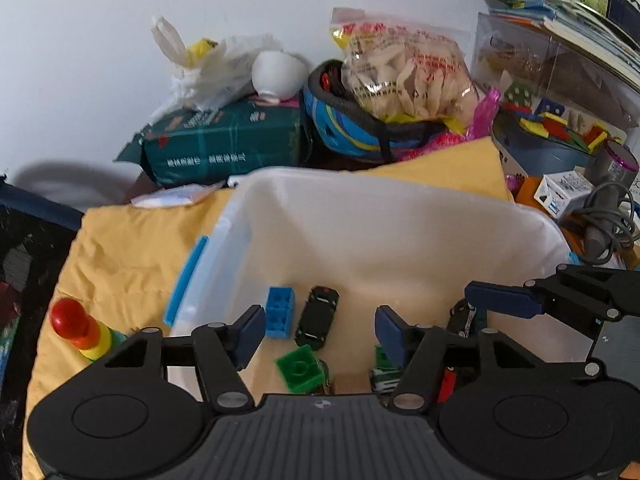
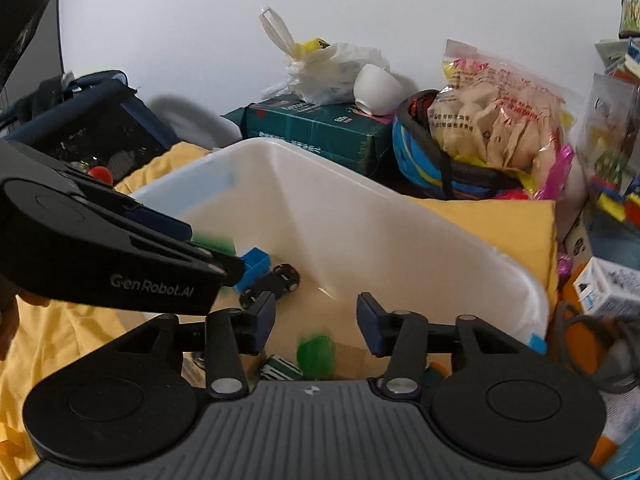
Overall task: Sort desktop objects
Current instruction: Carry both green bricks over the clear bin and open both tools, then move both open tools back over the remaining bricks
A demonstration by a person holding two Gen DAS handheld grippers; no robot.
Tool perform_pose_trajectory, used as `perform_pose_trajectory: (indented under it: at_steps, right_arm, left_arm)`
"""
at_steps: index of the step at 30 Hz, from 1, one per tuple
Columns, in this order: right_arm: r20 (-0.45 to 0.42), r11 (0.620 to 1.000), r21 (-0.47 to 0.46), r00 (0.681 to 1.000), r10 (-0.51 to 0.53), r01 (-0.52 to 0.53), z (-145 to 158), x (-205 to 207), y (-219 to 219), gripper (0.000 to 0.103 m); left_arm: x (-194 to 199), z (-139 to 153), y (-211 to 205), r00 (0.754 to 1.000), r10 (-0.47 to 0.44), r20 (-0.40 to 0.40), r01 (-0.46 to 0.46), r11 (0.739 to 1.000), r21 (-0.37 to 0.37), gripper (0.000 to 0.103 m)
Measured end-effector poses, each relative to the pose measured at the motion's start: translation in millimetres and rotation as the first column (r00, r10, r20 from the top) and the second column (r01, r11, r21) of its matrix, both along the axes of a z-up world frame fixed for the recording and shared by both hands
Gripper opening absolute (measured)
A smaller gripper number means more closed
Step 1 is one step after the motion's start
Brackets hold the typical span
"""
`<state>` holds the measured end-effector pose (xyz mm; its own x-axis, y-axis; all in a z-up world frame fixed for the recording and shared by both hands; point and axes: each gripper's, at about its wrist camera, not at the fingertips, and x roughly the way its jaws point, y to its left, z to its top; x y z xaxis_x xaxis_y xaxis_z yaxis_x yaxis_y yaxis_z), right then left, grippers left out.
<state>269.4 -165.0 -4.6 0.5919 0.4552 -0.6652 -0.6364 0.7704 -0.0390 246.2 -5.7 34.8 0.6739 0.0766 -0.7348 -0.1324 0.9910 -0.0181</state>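
Observation:
A white plastic bin (image 1: 400, 216) stands on a yellow cloth (image 1: 120, 248). Inside lie a blue brick (image 1: 279, 312), a dark toy car (image 1: 318, 316), a green brick (image 1: 301, 368) and more small toys. My left gripper (image 1: 320, 332) is open and empty above the bin. My right gripper (image 2: 316, 322) is open and empty over the same bin (image 2: 360, 208); a blurred green piece (image 2: 316, 354) shows below it. The blue brick (image 2: 254, 266) and toy car (image 2: 272, 284) lie beside the left gripper's fingers (image 2: 192, 256). The right gripper's fingers (image 1: 504, 300) enter the left view.
A red-topped stacking toy (image 1: 80, 330) stands on the cloth left of the bin. Behind are a green box (image 1: 224, 144), a white bag (image 1: 208, 64), a snack bag (image 1: 404, 68) in a blue helmet (image 1: 344, 128), and clutter at the right (image 1: 560, 120).

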Motion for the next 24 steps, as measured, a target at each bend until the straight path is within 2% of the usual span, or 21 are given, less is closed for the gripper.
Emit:
perform_pose_trajectory:
  at_steps: [6,11,14,18,22,24]
  right_arm:
    - [0.006,1.000,0.009,1.000,0.005,-0.005,15,4,3,0.047]
    - [0.034,0.999,0.011,0.999,0.037,-0.037,37,11,20,0.047]
    - [0.037,0.998,0.026,0.998,0.057,-0.058,51,8,24,0.048]
    - [0.014,0.995,0.061,0.997,0.072,-0.073,57,-8,19,0.049]
    - [0.014,0.992,0.090,0.996,0.086,-0.086,63,-29,17,0.049]
    - [0.016,0.991,0.087,0.994,0.105,-0.106,63,-40,18,0.049]
  left_arm:
    - [-11,25,6,0.998,0.025,0.058,-0.025,1.000,-0.004,0.064]
    - [-36,52,25,0.989,0.081,0.126,-0.075,0.996,-0.050,0.065]
    - [-64,62,32,0.983,0.087,0.161,-0.085,0.996,-0.019,0.069]
    - [-114,54,32,0.981,0.103,0.167,-0.103,0.995,-0.014,0.069]
    - [-152,25,28,0.985,0.136,0.111,-0.140,0.990,0.033,0.069]
    - [-166,10,26,0.986,0.151,0.074,-0.153,0.988,0.021,0.069]
